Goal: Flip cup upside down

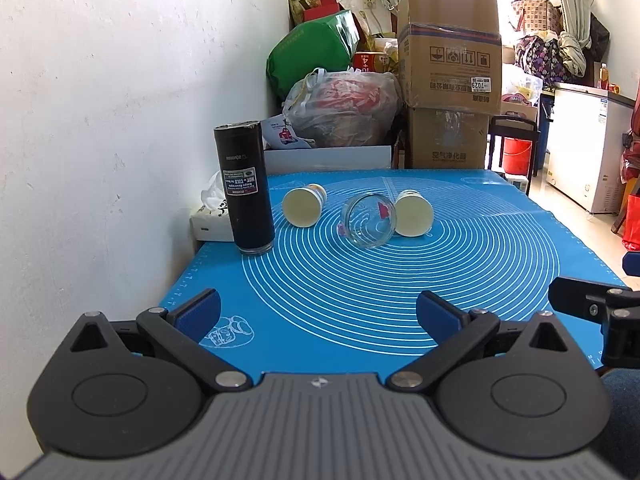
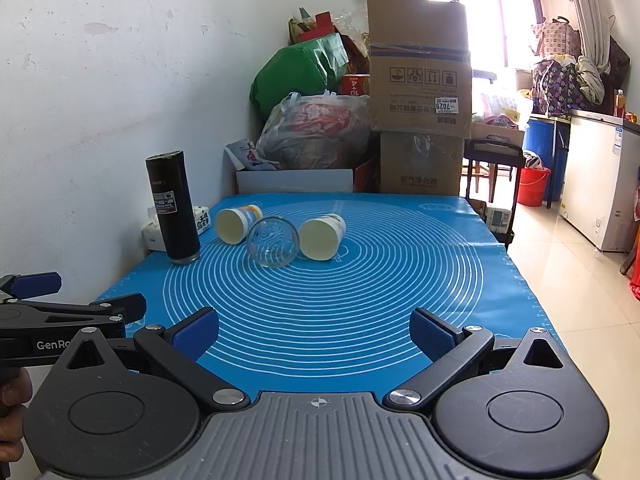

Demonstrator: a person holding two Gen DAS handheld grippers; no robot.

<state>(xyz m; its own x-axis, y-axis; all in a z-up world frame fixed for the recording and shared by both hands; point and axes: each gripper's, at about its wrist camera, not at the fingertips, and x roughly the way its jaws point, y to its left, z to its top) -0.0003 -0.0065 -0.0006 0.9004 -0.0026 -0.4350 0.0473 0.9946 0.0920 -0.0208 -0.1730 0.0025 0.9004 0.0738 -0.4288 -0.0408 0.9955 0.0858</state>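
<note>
A clear glass cup (image 1: 369, 221) (image 2: 273, 242) lies on its side on the blue mat (image 1: 360, 300) (image 2: 340, 292), mouth toward me. Two pale paper cups lie on their sides beside it, one to its left (image 1: 303, 205) (image 2: 236, 223) and one to its right (image 1: 413, 213) (image 2: 321, 237). A tall black flask (image 1: 245, 186) (image 2: 173, 207) stands upside down at the mat's far left. My left gripper (image 1: 318, 312) and right gripper (image 2: 314, 334) are both open and empty, low over the mat's near edge, well short of the cups.
A white wall runs along the left. A tissue box (image 1: 210, 216) sits by the flask. Cardboard boxes (image 1: 450, 80) and bags (image 1: 344, 108) are piled behind the table. A white freezer (image 1: 588, 148) stands at the right. The right gripper's side shows in the left wrist view (image 1: 600, 312).
</note>
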